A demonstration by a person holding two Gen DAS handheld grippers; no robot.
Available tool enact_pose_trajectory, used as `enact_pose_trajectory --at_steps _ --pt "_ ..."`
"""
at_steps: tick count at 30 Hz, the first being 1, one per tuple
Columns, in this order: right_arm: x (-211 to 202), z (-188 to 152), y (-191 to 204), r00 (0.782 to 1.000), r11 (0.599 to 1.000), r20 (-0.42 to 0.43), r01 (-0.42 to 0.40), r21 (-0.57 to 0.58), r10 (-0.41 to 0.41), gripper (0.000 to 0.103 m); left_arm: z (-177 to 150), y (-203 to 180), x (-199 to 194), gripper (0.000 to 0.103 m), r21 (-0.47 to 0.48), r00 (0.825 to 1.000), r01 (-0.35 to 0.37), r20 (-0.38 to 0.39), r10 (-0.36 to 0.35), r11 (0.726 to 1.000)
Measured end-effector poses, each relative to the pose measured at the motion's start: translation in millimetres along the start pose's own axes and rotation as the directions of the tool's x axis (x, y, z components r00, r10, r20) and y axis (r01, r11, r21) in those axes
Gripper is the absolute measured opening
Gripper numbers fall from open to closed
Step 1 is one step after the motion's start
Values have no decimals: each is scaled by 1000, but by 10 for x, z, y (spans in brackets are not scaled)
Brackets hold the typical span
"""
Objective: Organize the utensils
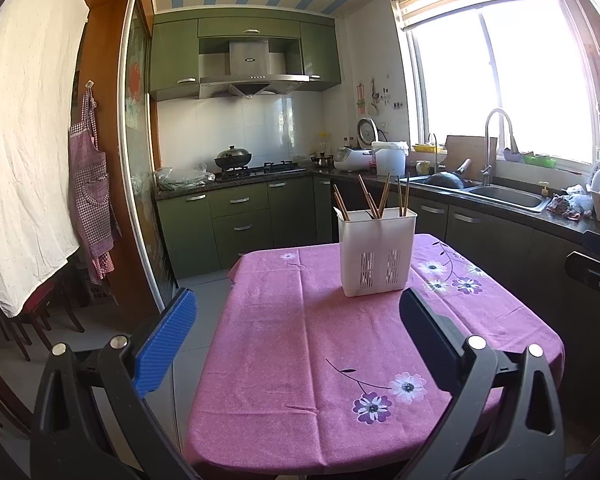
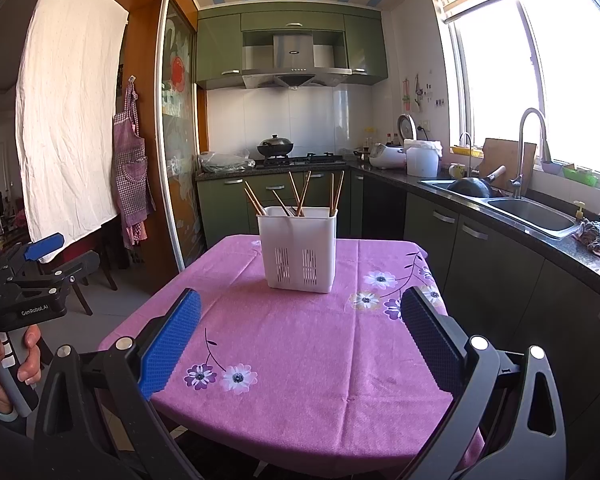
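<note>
Pink floral cloth covers the table (image 1: 300,360), whose near edge and legs are cut off at the bottom of both frames. White plastic utensil holder (image 1: 376,252) stands upright on the far half of the table, centre-right in the left wrist view and centre in the right wrist view. Wooden chopsticks (image 1: 384,196) lean out of it at several angles; their lower ends are hidden inside the walls, and how the interior is divided cannot be made out. One pale utensil tip shows at the holder's left rim — too small to identify.

Left gripper (image 1: 298,316) sits low in its own frame, fingers spread wide with nothing between them, well short of the holder. Right gripper (image 2: 300,316) reads the same: spread wide, empty, the holder standing beyond its tips.

At the left edge of the right wrist view the left gripper appears from the side, gripped by a hand (image 2: 4,364) that is partly cropped; from that angle its finger spacing cannot be judged. A dark part of the right gripper — only a fragment — intrudes at the right edge of the left wrist view.

Window glare at upper right washes out the sill detail.
</note>
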State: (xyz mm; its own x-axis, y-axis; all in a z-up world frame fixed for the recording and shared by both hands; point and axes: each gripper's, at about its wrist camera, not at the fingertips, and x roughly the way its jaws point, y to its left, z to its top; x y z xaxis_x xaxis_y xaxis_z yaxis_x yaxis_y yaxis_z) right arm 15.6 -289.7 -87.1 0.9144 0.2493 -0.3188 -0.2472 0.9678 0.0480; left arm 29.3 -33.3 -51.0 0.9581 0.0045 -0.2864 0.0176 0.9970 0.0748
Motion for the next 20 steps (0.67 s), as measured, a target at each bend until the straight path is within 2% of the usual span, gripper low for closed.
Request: enact_pose_trajectory --at_steps 5,10,13,20 --pt "34 -16 -18 1000 1000 -6 -3 2 3 98 -8 23 9 96 -4 1000 20 11 -20 1000" --pt "58 -24 -26 1000 1000 -11 -6 4 6 98 -8 -2 64 96 11 1000 16 -12 -16 1000" --pt "67 -31 -20 1000 1000 -13 -6 6 6 98 -13 -15 122 96 19 999 -8 -46 8 1000" --pt "148 -54 -34 1000 1000 -28 2 10 -2 98 -81 54 338 96 -12 994 6 -113 -8 1000"
